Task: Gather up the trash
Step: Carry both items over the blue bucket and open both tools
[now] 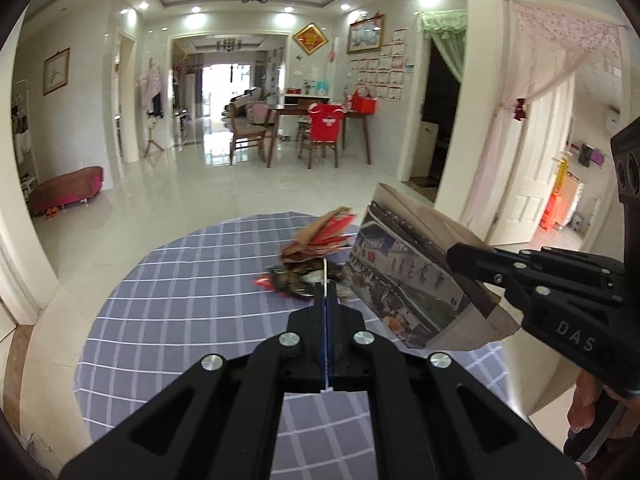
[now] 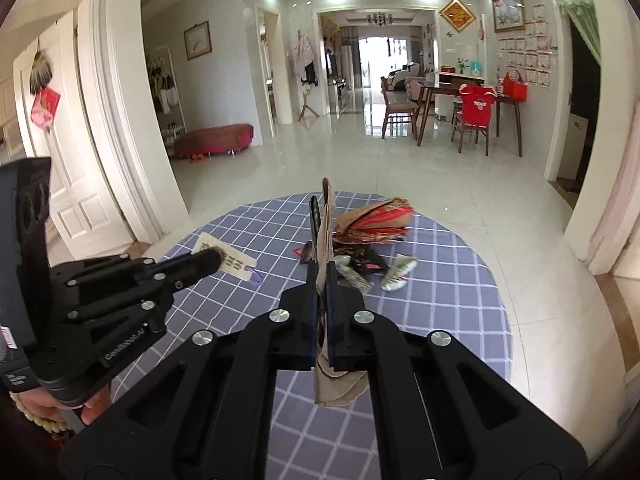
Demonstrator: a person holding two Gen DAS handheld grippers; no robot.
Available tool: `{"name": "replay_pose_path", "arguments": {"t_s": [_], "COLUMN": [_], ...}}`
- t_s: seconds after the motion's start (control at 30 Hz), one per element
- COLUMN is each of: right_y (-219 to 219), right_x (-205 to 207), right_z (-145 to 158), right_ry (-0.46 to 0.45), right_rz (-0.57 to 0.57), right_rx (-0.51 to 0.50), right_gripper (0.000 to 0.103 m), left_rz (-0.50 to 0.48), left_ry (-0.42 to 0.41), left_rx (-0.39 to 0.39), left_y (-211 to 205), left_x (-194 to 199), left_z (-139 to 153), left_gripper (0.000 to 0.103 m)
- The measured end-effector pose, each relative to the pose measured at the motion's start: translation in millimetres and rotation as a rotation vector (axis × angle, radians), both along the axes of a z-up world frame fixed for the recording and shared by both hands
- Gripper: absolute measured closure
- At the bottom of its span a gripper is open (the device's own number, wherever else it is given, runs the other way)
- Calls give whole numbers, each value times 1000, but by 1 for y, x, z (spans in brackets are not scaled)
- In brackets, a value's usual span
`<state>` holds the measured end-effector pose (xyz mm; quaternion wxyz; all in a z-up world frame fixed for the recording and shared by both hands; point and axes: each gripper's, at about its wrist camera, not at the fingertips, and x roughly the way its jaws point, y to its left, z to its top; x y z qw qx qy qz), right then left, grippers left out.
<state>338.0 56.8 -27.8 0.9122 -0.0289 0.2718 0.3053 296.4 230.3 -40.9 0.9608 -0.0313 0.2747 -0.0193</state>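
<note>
At centre bottom of each wrist view sits that hand's own tool.
Left tool (image 1: 326,280): jaws pressed together on a thin white card seen edge-on; the right wrist view shows the same tool (image 2: 208,258) coming in from nine o'clock, pinching a cream paper tag (image 2: 224,255) with dark printed characters and a purple loop at its lower right corner.
Right tool (image 2: 322,276): jaws closed tight on a tan paper bag (image 2: 330,216), gripped along its edge, the bag standing up past the fingertips toward twelve o'clock and hanging out below the jaws; in the left wrist view this tool (image 1: 460,254) enters from three o'clock, and the paper bag (image 1: 400,280) shows a printed street scene on its face.
Trash pile (image 2: 372,226): crumpled red and brown wrappers lying on the surface just beyond the right tool, at about one o'clock from its tips.
Dark wrappers (image 2: 356,260): directly beside the bag, at three o'clock.
Silver foil scrap (image 2: 398,272): near the pile, further toward three o'clock.
Surface (image 1: 192,280): round, covered with a grey-blue checked cloth.
Hands: a hand (image 2: 52,400) with a pale bead bracelet holds the left tool's grip.
Background: glossy tiled floor (image 1: 224,184), dining table and chairs far at twelve o'clock.
</note>
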Motion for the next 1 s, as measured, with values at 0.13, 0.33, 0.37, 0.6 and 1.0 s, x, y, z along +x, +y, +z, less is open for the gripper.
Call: {"name": "replay_pose_path", "arguments": {"t_s": [0.13, 0.33, 0.37, 0.6, 1.0], "right_y": [-44, -127, -142, -244, -356], "right_x": [-17, -30, -33, -36, -20], "right_z": [6, -2, -5, -43, -128], "right_ry": [-11, -5, -2, 54, 226], "right_rz": [-45, -158, -182, -357, -547], "right_rx": [28, 54, 57, 54, 90], "right_gripper": [100, 100, 100, 100, 100], "left_rz": [-57, -184, -213, -386, -536], "left_ry": [-3, 27, 36, 120, 318], "left_rx": [9, 16, 17, 41, 92], "left_y": [-41, -128, -145, -257, -381], "left_x": [-1, 9, 11, 33, 84], "left_z": [2, -8, -12, -50, -144], "left_gripper": [103, 103, 103, 103, 100]}}
